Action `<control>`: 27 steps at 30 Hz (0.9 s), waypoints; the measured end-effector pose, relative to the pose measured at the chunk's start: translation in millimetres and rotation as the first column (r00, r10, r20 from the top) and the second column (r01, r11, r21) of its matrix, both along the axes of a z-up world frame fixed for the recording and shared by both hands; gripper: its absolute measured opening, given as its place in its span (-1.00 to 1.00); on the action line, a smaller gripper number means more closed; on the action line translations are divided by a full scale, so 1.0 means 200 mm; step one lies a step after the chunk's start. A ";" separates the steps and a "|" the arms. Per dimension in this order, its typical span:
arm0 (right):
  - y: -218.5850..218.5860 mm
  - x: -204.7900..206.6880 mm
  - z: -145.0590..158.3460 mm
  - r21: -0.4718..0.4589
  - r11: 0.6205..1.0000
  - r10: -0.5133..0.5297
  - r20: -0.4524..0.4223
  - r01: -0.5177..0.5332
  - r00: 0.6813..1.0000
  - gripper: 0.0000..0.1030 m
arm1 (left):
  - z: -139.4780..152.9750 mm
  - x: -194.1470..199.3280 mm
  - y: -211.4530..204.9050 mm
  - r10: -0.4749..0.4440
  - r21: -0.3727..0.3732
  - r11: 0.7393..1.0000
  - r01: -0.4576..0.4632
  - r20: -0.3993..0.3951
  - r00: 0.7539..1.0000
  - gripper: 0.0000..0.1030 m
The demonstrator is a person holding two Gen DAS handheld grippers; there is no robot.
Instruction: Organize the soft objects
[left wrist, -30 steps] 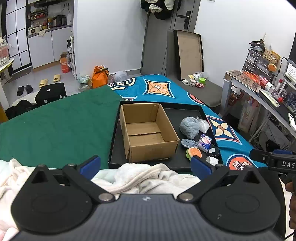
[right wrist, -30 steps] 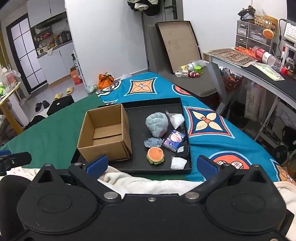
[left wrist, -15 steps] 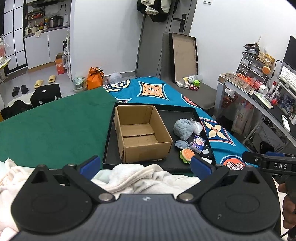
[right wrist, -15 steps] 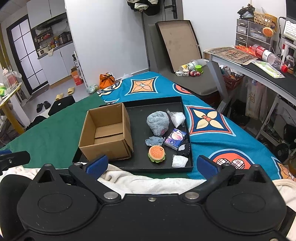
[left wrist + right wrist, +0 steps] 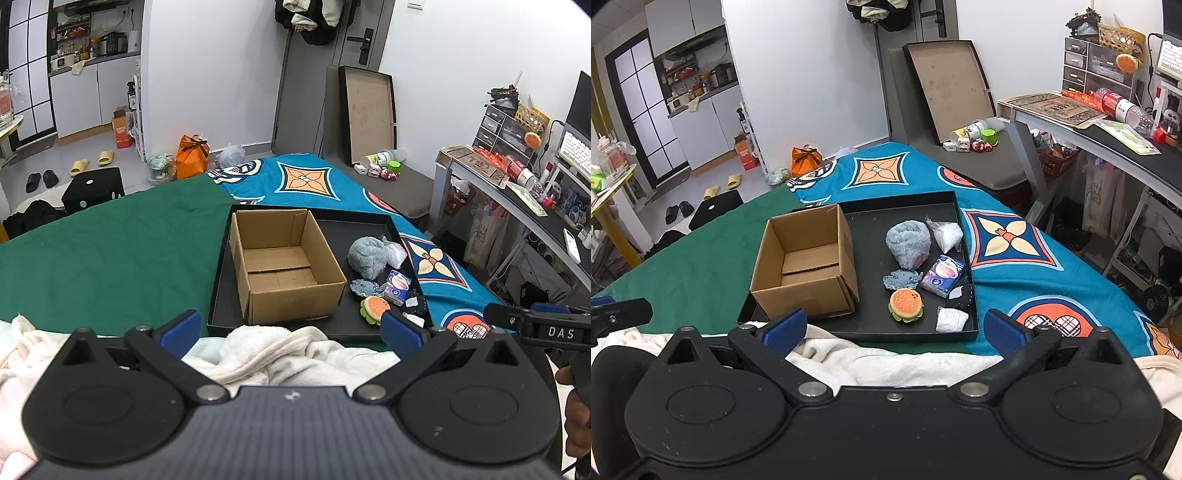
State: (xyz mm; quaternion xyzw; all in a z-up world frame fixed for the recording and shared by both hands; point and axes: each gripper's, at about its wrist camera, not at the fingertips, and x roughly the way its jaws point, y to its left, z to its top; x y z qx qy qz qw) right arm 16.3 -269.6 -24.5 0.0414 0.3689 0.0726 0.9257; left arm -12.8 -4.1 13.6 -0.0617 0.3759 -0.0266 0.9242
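Both grippers, left gripper (image 5: 290, 328) and right gripper (image 5: 894, 326), hang spread and empty; reaching over the burger toy (image 5: 905, 304), a finger probably nudges the cardboard box (image 5: 809, 266).

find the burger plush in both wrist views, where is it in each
Left wrist: burger plush right of centre, partly behind the gripper's right pad.
Right wrist: burger plush just below centre, in full view.
Shared landmark: the cardboard box, to its left in both views.
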 end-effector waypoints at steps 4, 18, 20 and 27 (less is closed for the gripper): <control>0.00 0.00 0.00 0.000 1.000 -0.001 0.000 0.001 1.000 1.00 | 0.01 0.00 0.01 -0.001 -0.001 1.000 0.001 0.001 1.000 0.99; 0.01 0.00 0.00 -0.006 1.000 0.009 -0.004 -0.009 1.000 1.00 | 0.02 -0.01 0.01 0.008 0.000 1.000 -0.008 0.019 1.000 0.99; 0.00 0.00 0.00 -0.004 1.000 0.006 0.001 -0.006 1.000 1.00 | 0.01 -0.01 0.01 0.010 0.000 1.000 -0.010 0.015 1.000 0.99; 0.00 0.04 -0.02 0.004 1.000 -0.001 -0.013 0.001 1.000 1.00 | -0.03 0.04 0.02 0.006 0.005 1.000 -0.006 0.000 1.000 0.99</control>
